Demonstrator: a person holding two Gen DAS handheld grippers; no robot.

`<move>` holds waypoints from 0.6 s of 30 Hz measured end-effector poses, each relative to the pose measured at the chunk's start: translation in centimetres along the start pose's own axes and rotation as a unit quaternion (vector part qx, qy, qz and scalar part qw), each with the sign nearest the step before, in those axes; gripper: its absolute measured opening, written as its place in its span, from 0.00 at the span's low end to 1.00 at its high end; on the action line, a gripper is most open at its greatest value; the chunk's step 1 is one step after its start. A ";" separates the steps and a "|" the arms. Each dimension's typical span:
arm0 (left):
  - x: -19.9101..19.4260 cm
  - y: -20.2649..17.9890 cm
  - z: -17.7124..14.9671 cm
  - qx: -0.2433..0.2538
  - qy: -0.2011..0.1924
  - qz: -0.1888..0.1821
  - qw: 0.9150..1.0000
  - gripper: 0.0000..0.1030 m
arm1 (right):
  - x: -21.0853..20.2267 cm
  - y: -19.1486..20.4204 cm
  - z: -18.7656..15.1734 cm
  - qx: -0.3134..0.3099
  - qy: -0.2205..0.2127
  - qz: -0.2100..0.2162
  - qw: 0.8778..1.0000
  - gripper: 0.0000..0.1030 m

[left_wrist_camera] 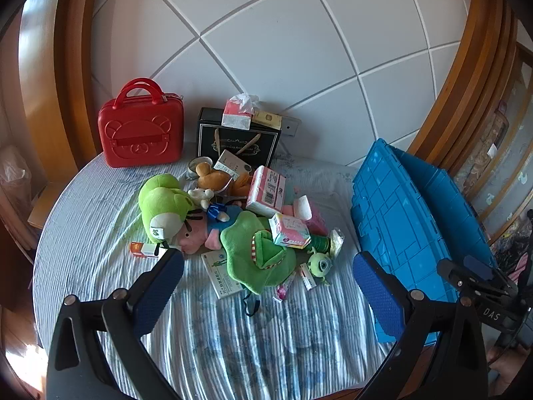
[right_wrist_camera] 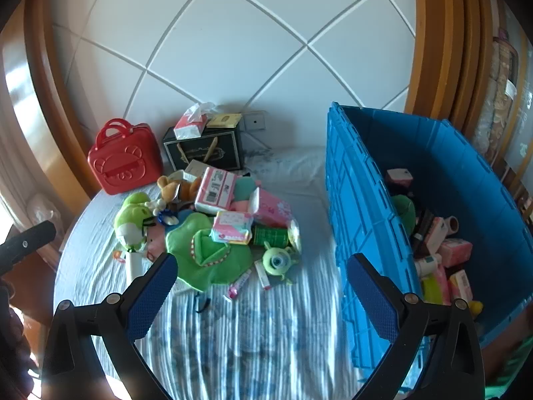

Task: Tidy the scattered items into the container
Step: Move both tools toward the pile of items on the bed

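Both grippers are hovering above the striped bed sheet (left_wrist_camera: pixel 100 206), pointing forward over it toward the white panelled headboard (left_wrist_camera: pixel 283 43). The left gripper (left_wrist_camera: pixel 268 288) is holding its blue-padded fingers (left_wrist_camera: pixel 160 286) spread wide with nothing between them, aimed at the near edge of the toy heap. The right gripper (right_wrist_camera: pixel 261 291) is likewise keeping its fingers (right_wrist_camera: pixel 153 295) wide apart and empty, one finger sitting in front of the heap and the other in front of the blue crate (right_wrist_camera: pixel 466 173). The scattered items are lying in a loose pile in the middle of the bed: a green crocodile plush (left_wrist_camera: pixel 260 256) sprawling flat with its toothed mouth gaping upward, a green frog plush (left_wrist_camera: pixel 163 203) on its side to the left, a one-eyed green monster toy (right_wrist_camera: pixel 278 261) just right of the crocodile, a white-and-pink tissue pack (right_wrist_camera: pixel 216 190) tilting at the back, and a pink pad pack (right_wrist_camera: pixel 231 228) resting on the crocodile. The crate is standing on the right of the bed, its long axis running away from the cameras, open-topped and already holding boxes and packs. A red case (left_wrist_camera: pixel 141 131) and a black gift bag (left_wrist_camera: pixel 238 141) are standing upright against the headboard.
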State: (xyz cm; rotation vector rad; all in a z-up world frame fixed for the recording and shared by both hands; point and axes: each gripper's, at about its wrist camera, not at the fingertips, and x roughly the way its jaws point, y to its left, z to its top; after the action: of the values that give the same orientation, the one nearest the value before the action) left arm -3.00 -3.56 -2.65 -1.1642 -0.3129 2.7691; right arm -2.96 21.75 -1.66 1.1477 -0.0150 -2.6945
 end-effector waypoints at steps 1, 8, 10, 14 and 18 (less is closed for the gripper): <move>0.1 0.4 0.0 -0.002 -0.005 0.013 1.000 1.00 | 0.1 0.1 0.1 -0.001 0.001 0.000 1.000 1.00; 1.8 2.9 -0.8 0.015 -0.007 0.069 0.998 1.00 | 1.7 0.9 0.1 -0.007 0.014 0.004 1.000 1.00; 2.4 3.3 -1.1 0.016 -0.002 0.074 0.997 1.00 | 2.4 1.2 -0.2 -0.008 0.019 0.007 1.000 1.00; 3.6 3.6 -1.7 0.034 -0.001 0.084 0.996 1.00 | 4.1 1.6 -0.8 -0.012 0.035 0.014 0.999 1.00; 5.3 4.1 -2.2 0.051 0.010 0.089 0.995 1.00 | 6.4 2.1 -1.4 -0.014 0.052 0.020 0.998 1.00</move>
State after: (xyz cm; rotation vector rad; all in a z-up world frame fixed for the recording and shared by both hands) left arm -5.26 -6.26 -8.77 -1.2512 -0.0664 2.8809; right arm -5.84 18.51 -6.99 1.2631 0.0162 -2.5896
